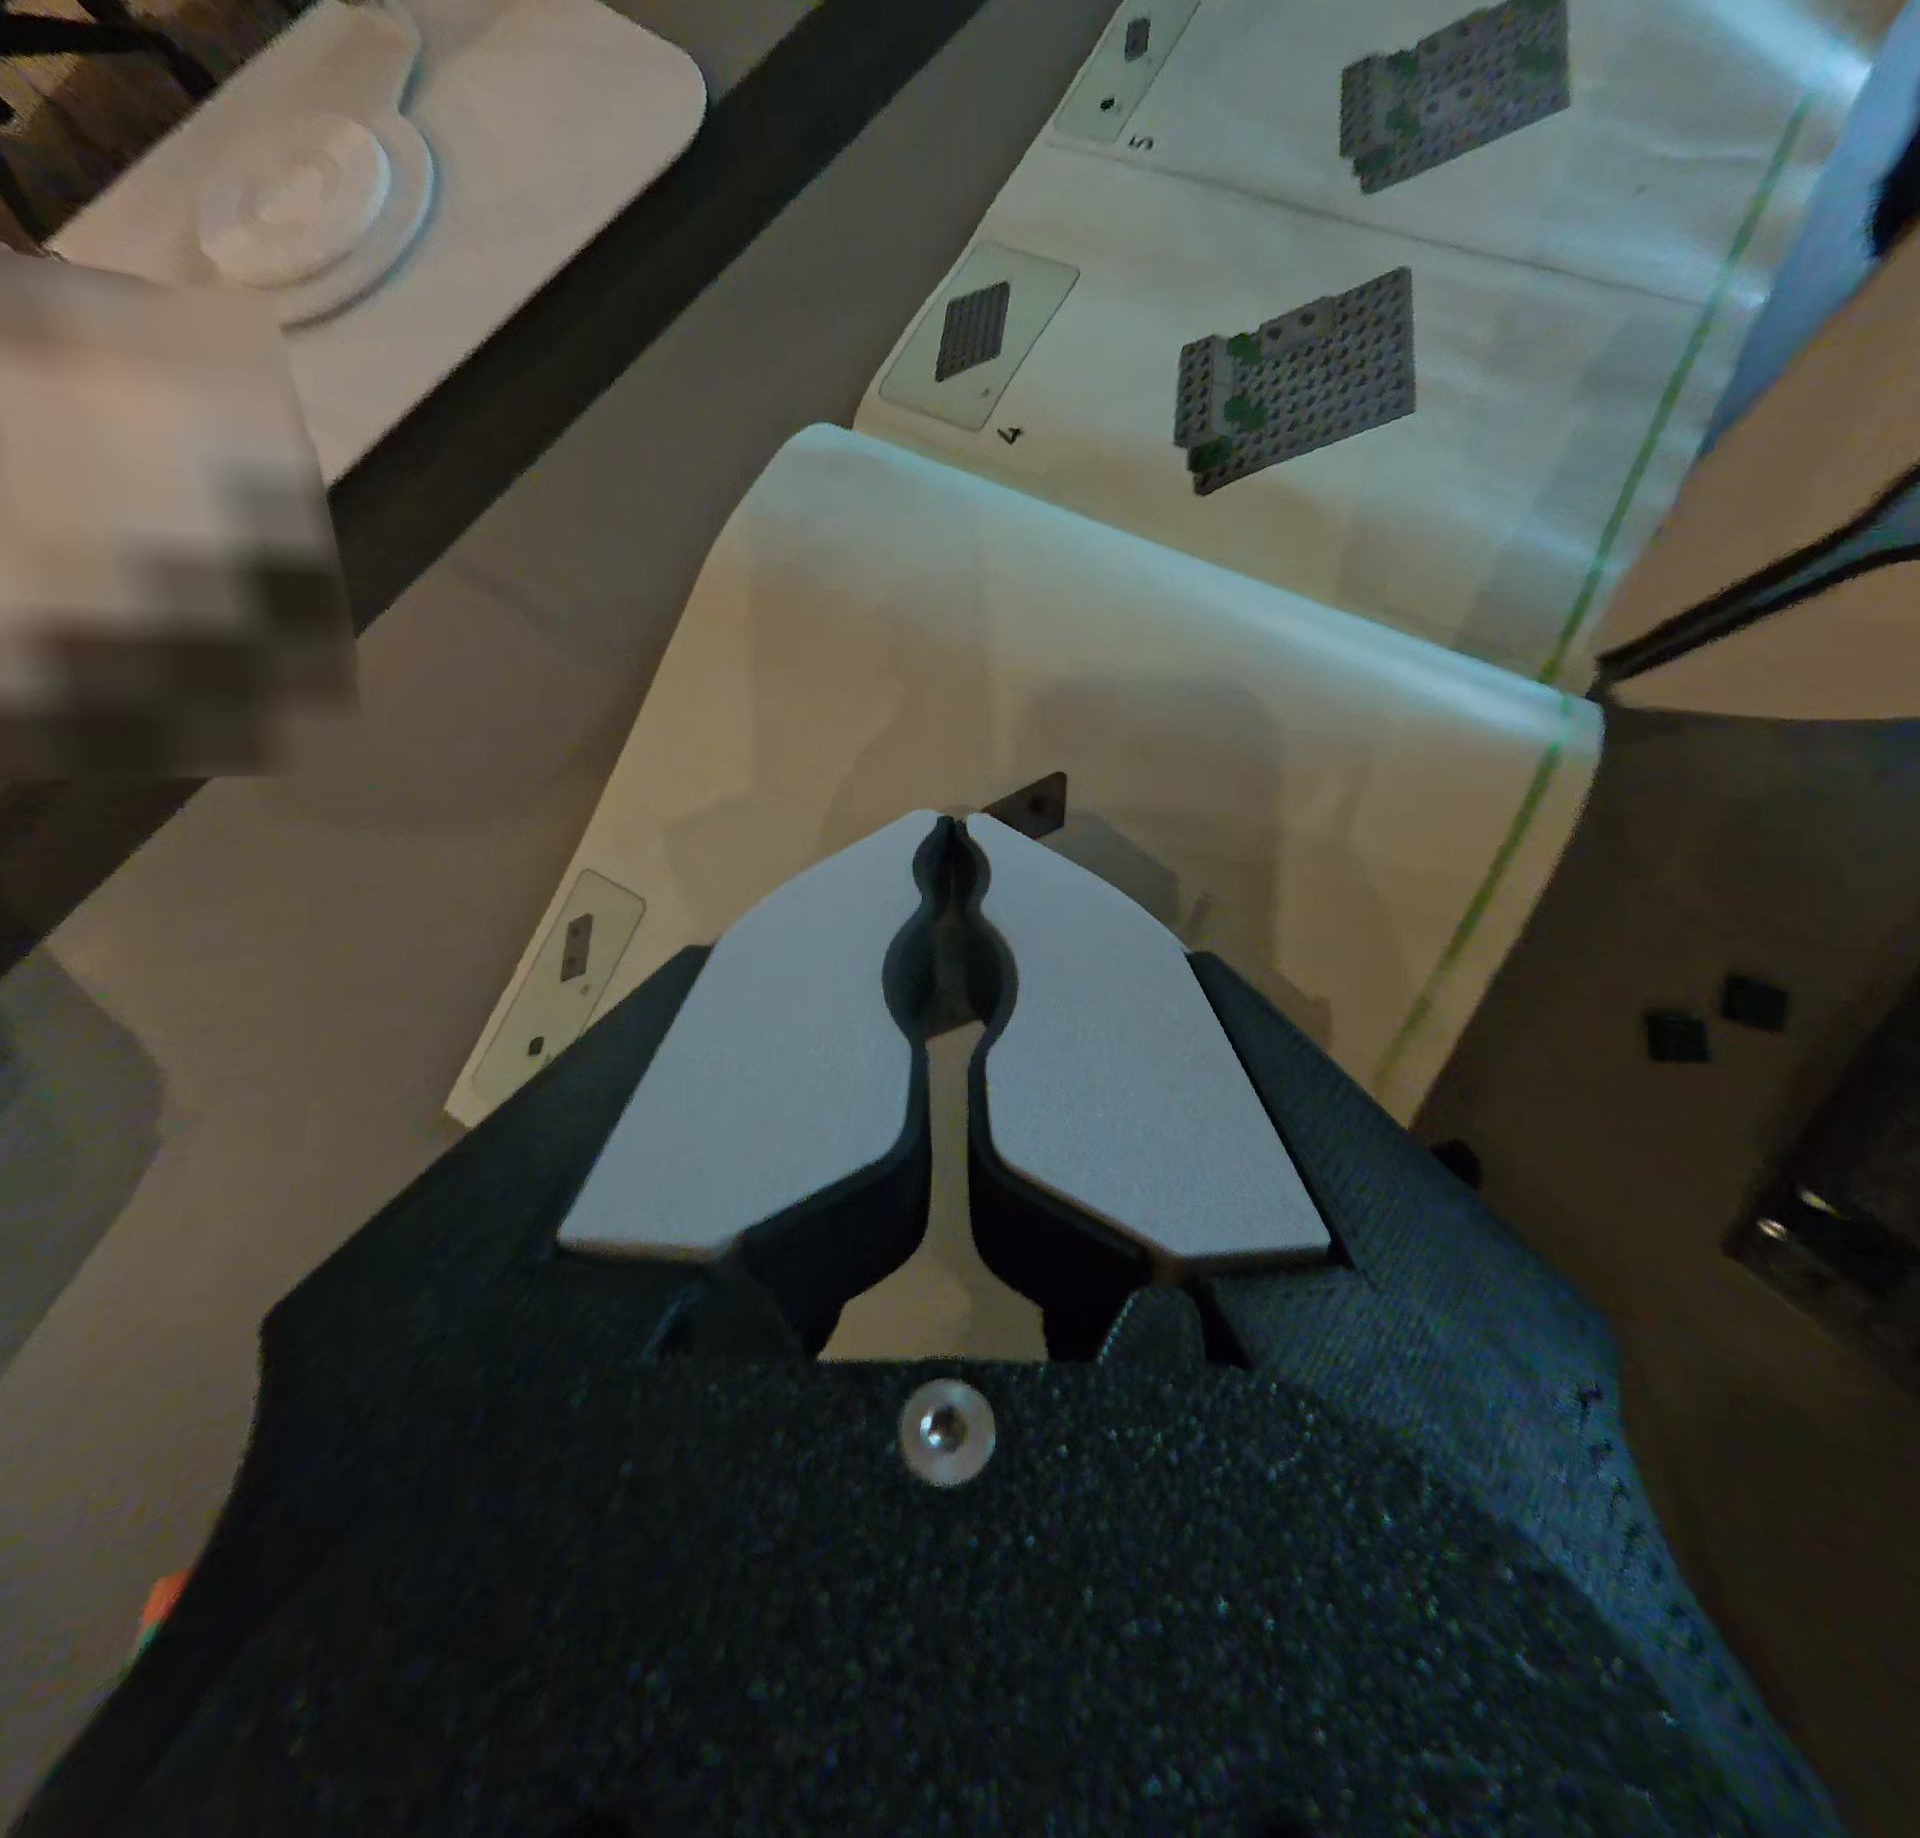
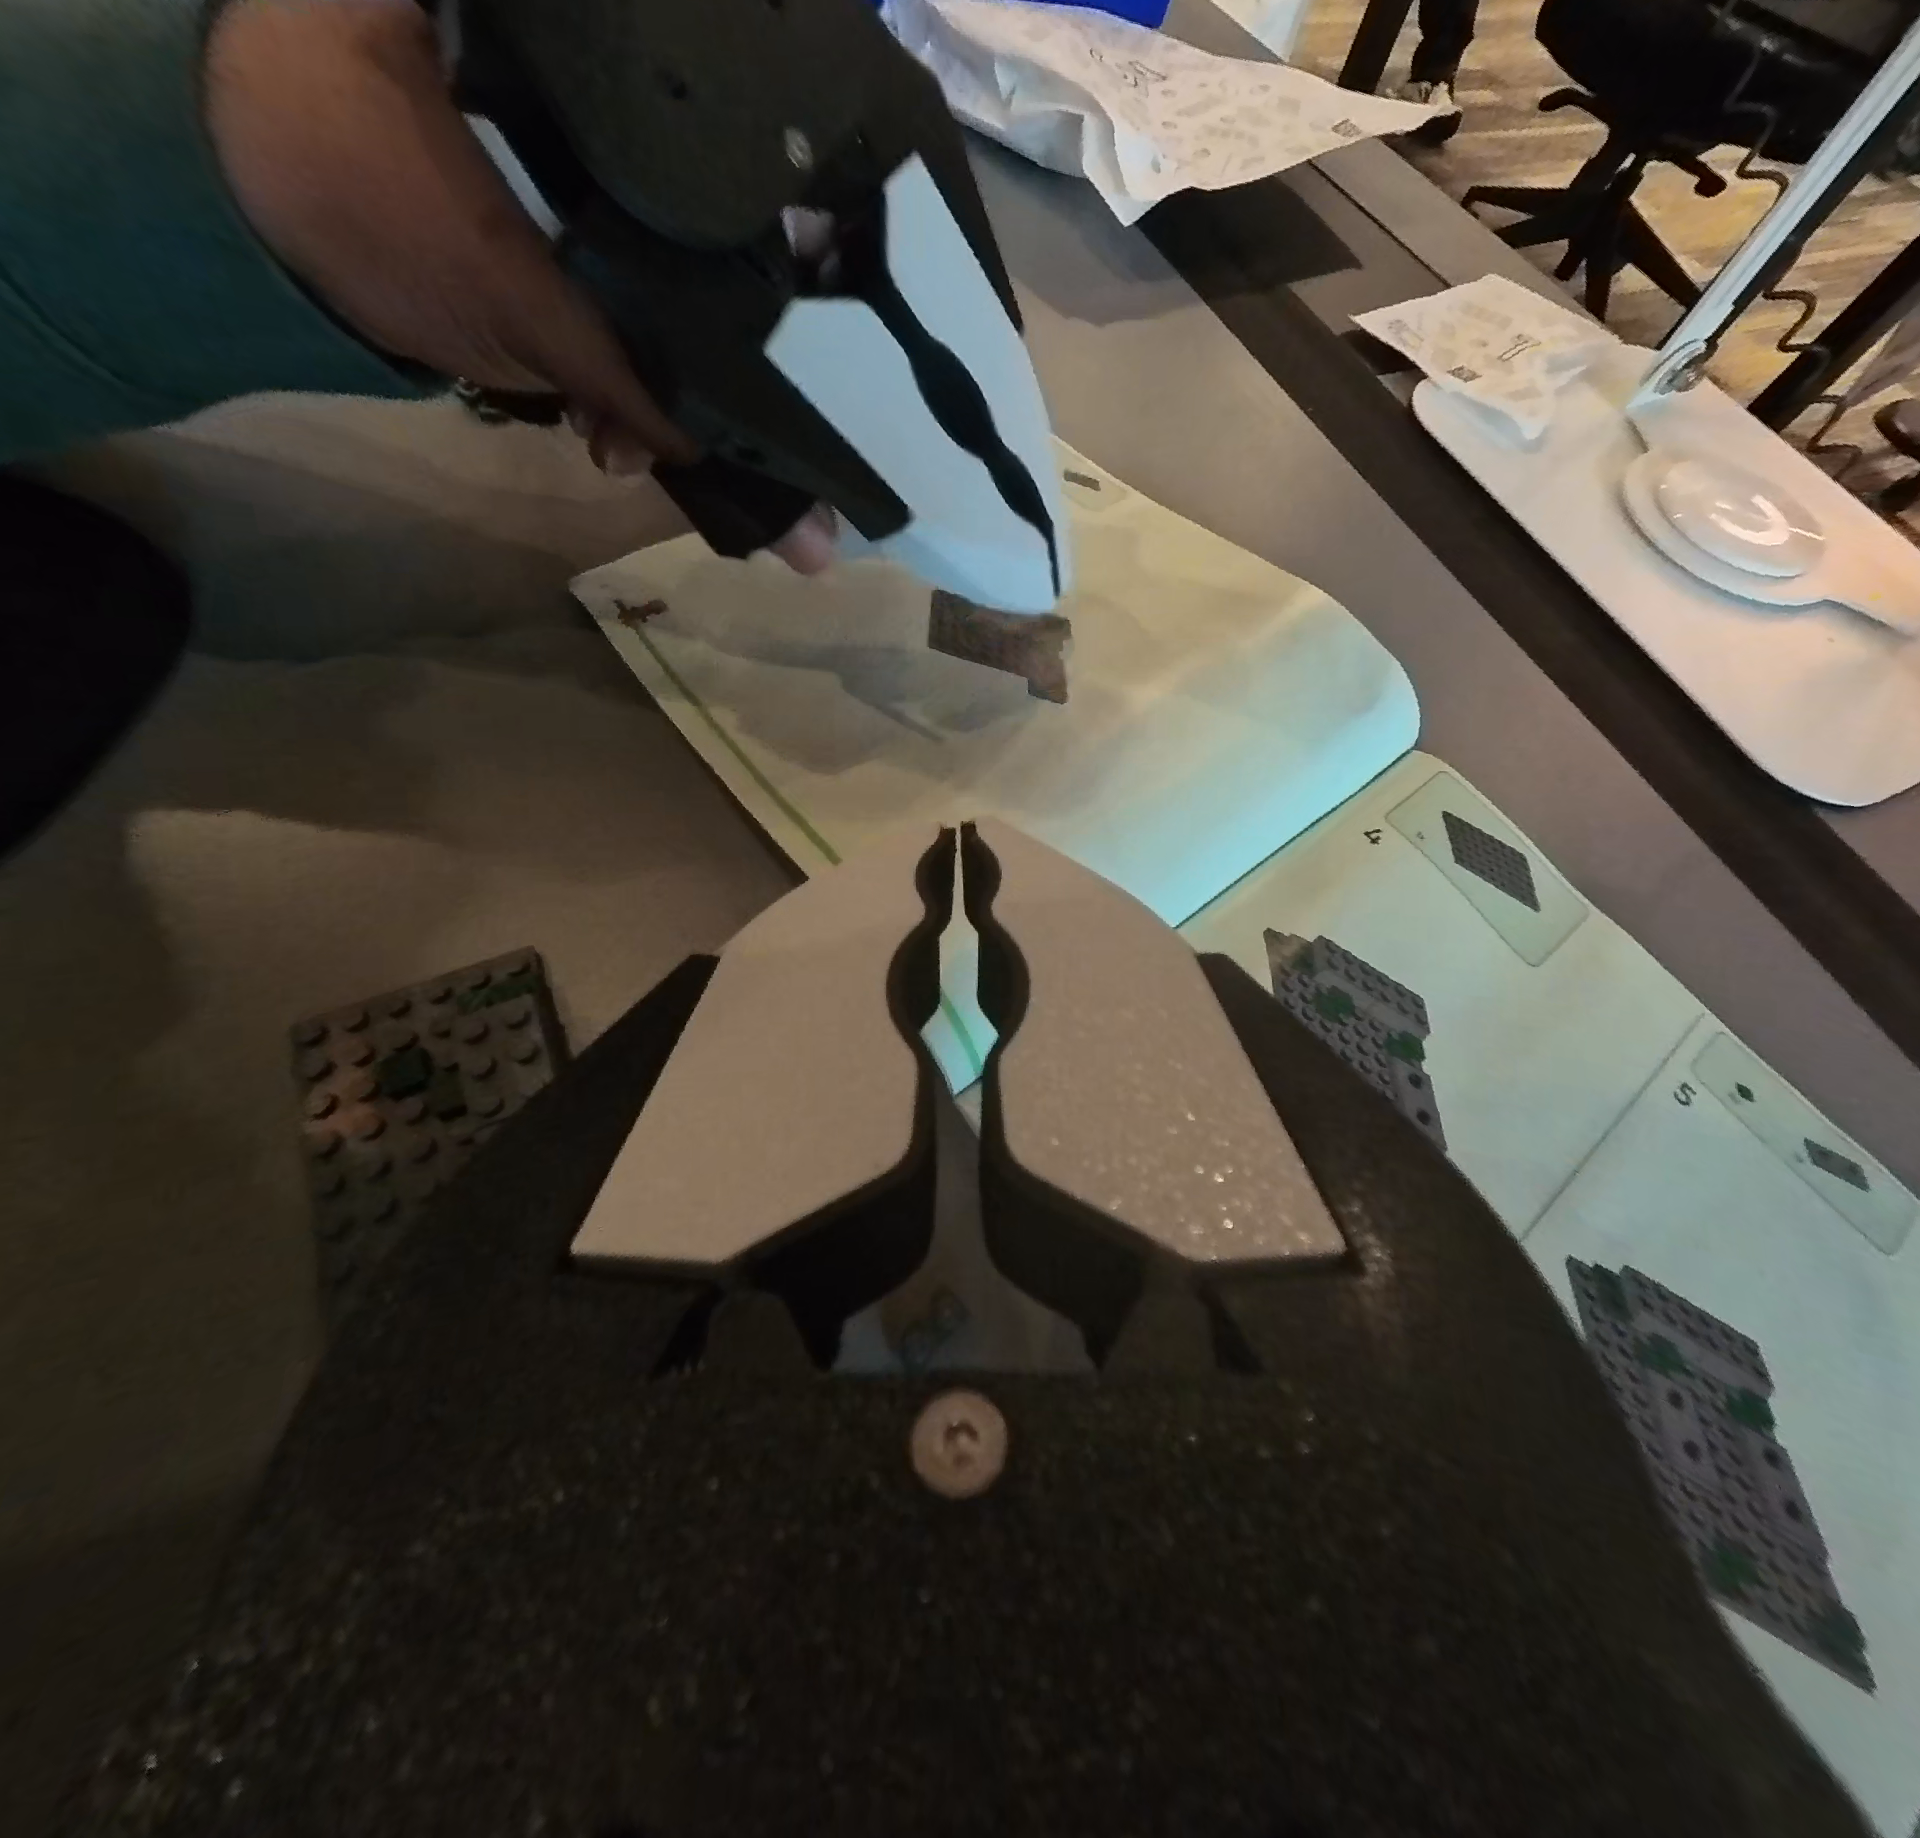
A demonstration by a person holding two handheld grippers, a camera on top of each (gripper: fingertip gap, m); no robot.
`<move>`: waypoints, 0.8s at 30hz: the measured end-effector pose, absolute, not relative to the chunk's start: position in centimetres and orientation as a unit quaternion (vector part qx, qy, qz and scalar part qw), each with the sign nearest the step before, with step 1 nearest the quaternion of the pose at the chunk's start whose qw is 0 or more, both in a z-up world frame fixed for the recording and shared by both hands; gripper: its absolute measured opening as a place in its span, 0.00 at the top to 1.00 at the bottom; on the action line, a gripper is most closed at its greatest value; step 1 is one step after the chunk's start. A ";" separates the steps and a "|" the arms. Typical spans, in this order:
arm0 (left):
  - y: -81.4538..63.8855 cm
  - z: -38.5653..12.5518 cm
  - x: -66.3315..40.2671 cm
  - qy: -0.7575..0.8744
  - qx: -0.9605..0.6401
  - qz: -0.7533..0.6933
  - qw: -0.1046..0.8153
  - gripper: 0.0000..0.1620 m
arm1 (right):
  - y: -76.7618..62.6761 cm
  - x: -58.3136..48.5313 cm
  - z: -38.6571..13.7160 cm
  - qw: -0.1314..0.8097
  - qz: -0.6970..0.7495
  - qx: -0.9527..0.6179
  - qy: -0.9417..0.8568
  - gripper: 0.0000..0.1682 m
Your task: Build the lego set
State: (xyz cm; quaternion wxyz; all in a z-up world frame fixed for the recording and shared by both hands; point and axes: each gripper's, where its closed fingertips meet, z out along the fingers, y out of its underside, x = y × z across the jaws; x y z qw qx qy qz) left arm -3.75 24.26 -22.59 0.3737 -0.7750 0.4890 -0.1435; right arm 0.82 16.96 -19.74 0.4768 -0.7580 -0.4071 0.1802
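Note:
My left gripper [image 1: 954, 824] is shut on a small dark lego plate [image 1: 1037, 803] that sticks out to the right of its tips, above the curled page of the open instruction booklet [image 1: 1247, 583]. In the right wrist view the left gripper [image 2: 1051, 583] hangs over the booklet [image 2: 1226, 687], held by a person's hand, with the studded dark plate [image 2: 997, 637] at its tip. My right gripper [image 2: 958, 834] is shut and empty, low over the booklet's near edge. A grey studded baseplate [image 2: 416, 1071] with small green pieces lies on the table to its left.
A white pad with a round white disc [image 1: 312, 188] lies beyond a dark table seam; it also shows in the right wrist view [image 2: 1714, 562]. Small black pieces [image 1: 1714, 1019] lie at the right, by a brown box [image 1: 1808, 458]. A crumpled paper bag [image 2: 1122, 95] lies far back. Across from one pair of fingers to the other is roughly 10 centimeters.

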 end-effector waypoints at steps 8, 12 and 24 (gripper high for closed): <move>20.1 -19.7 -4.3 0.490 -0.759 -0.169 0.395 1.00 | 16.4 1.1 -19.1 0.469 0.184 -0.749 -0.429 1.00; 18.0 -19.2 -5.3 0.471 -0.765 -0.178 0.402 1.00 | 15.2 0.7 -19.4 0.448 0.180 -0.733 -0.480 0.99; 14.0 -19.8 -6.1 0.438 -0.776 -0.219 0.398 1.00 | 12.4 -1.2 -19.5 0.403 0.258 -0.708 -0.519 0.98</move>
